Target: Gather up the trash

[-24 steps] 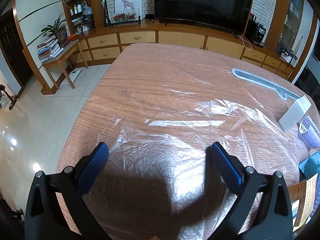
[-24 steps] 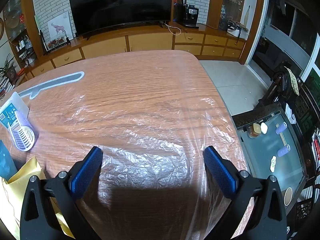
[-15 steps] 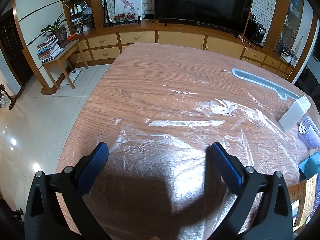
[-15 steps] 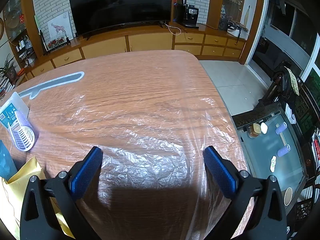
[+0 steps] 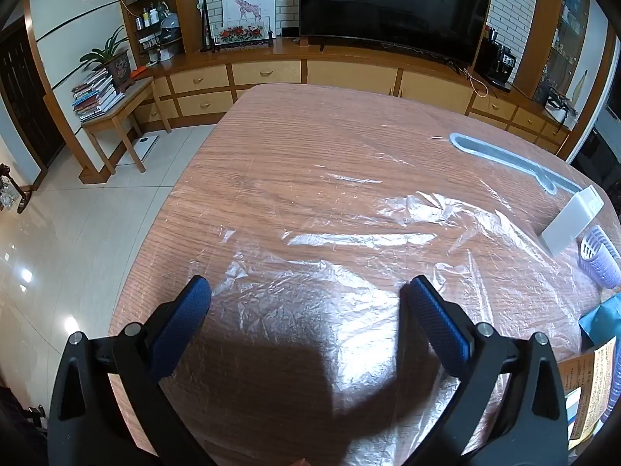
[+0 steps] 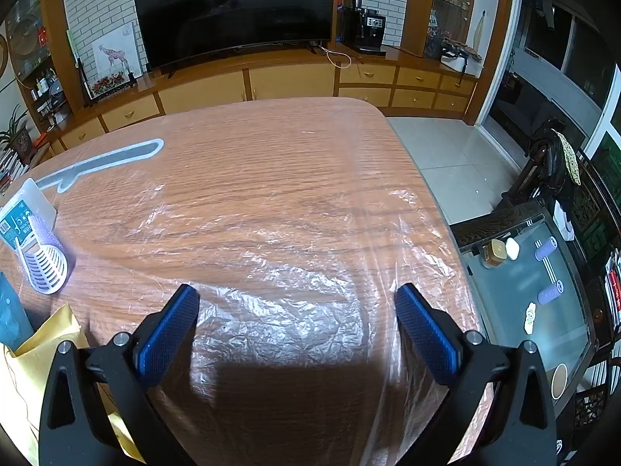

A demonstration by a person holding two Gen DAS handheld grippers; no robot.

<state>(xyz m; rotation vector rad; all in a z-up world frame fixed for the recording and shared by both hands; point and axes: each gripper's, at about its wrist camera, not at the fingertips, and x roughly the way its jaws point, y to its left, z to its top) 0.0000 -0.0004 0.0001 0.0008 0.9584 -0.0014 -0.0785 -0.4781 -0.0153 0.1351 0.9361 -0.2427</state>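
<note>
A large sheet of crinkled clear plastic film (image 5: 349,272) lies spread over the wooden table (image 5: 310,136); it also shows in the right wrist view (image 6: 291,291). My left gripper (image 5: 308,299) is open and empty, hovering just above the film near the table's front. My right gripper (image 6: 297,306) is open and empty, also above the film. A white packet (image 5: 570,221) and a lilac ribbed roller (image 5: 599,256) lie at the right in the left wrist view; they show at the left in the right wrist view, packet (image 6: 23,213), roller (image 6: 42,264).
A yellow padded envelope (image 6: 35,369) and a teal packet (image 6: 9,322) lie by the roller. A grey-blue long shape (image 5: 512,163) lies further back. The table's left edge (image 5: 155,233) drops to tiled floor; a glass side table (image 6: 543,291) stands right of the table.
</note>
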